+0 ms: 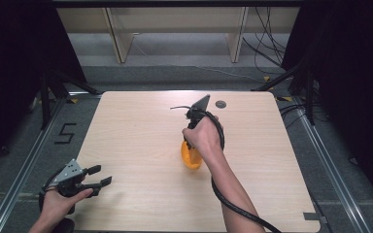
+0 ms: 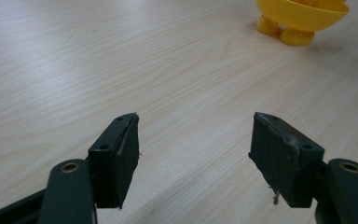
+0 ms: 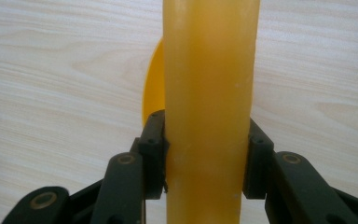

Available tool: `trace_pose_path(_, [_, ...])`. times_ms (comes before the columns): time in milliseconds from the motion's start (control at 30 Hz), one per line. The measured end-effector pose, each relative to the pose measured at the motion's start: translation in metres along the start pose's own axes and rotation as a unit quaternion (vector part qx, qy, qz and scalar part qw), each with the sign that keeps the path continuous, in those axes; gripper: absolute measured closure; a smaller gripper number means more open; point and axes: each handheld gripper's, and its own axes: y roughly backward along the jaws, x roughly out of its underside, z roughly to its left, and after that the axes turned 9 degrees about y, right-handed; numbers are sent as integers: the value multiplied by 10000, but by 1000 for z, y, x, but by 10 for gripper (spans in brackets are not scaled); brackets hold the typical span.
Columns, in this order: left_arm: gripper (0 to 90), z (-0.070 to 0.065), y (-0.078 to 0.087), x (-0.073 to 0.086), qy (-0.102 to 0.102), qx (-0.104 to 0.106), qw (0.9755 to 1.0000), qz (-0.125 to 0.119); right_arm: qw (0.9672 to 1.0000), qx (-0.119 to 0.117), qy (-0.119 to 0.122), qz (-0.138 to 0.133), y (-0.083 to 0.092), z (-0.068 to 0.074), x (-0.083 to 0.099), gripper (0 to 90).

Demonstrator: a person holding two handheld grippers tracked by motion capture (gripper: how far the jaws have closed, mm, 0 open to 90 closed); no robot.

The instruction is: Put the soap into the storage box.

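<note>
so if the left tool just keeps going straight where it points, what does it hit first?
Mostly bare table ahead of the open left tool. The yellow footed object stands far ahead and off to one side of that line, so it would probably be missed, though depth is hard to judge here.

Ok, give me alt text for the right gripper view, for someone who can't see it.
The right hand-held gripper clamps its two black jaws on both sides of a smooth yellow cylinder that runs up the middle of the frame. Behind it lies a pale wooden table, with a curved yellow edge showing at the cylinder's left.
</note>
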Motion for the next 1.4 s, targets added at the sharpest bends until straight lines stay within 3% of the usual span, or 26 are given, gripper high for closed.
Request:
trace_pose_path(33, [319, 0, 0, 0, -1, -1, 10000, -1, 9997, 54, 174, -135, -2, -3, 0, 613])
trace_pose_path(100, [319, 0, 0, 0, 1, -1, 10000, -2, 9998, 28, 183, -23, -1, -3, -1, 613])
trace_pose_path(133, [319, 0, 0, 0, 3, 4, 10000, 1, 10000, 9, -41, 47, 0, 1, -1, 613])
trace_pose_path(300, [319, 0, 0, 0, 5, 8, 10000, -2, 9999, -9, -32, 97, -1, 0, -2, 613])
trace_pose_path(333, [319, 0, 0, 0, 9, 8, 10000, -4, 9999, 17, 132, 88, -2, -1, -2, 613])
trace_pose_path(367, [319, 0, 0, 0, 0, 7, 10000, 1, 9999, 17, 132, 88, -2, -1, -2, 613])
trace_pose_path(500, [319, 0, 0, 0, 1, 1, 10000, 0, 9999, 49, -111, -30, -5, 3, -2, 613])
trace_pose_path(567, [319, 0, 0, 0, 6, 9, 10000, 2, 10000, 74, -41, -42, -6, 2, -2, 613])
trace_pose_path(600, [319, 0, 0, 0, -2, 11, 10000, 1, 9999, 7, 54, 95, -4, 1, -3, 613])
trace_pose_path(733, [318, 0, 0, 0, 17, 16, 10000, -13, 9999, 52, -77, 88, -6, 3, -4, 613])
trace_pose_path(833, [319, 0, 0, 0, 0, 5, 10000, -2, 9999, 80, 75, 86, -6, 2, -4, 613])
trace_pose_path(1133, [319, 0, 0, 0, 19, 15, 10000, -18, 9998, 129, 11, 141, -9, 5, -5, 613])
trace_pose_path(1167, [318, 0, 0, 0, 28, 23, 10000, -18, 9997, 62, -177, 185, -9, 6, -5, 613])
trace_pose_path(1200, [319, 0, 0, 0, 8, 14, 10000, 0, 9998, 153, 2, 103, -9, 4, -5, 613])
trace_pose_path(1400, [318, 0, 0, 0, 9, 14, 10000, 0, 9998, 186, -23, 115, -10, 4, -5, 613])
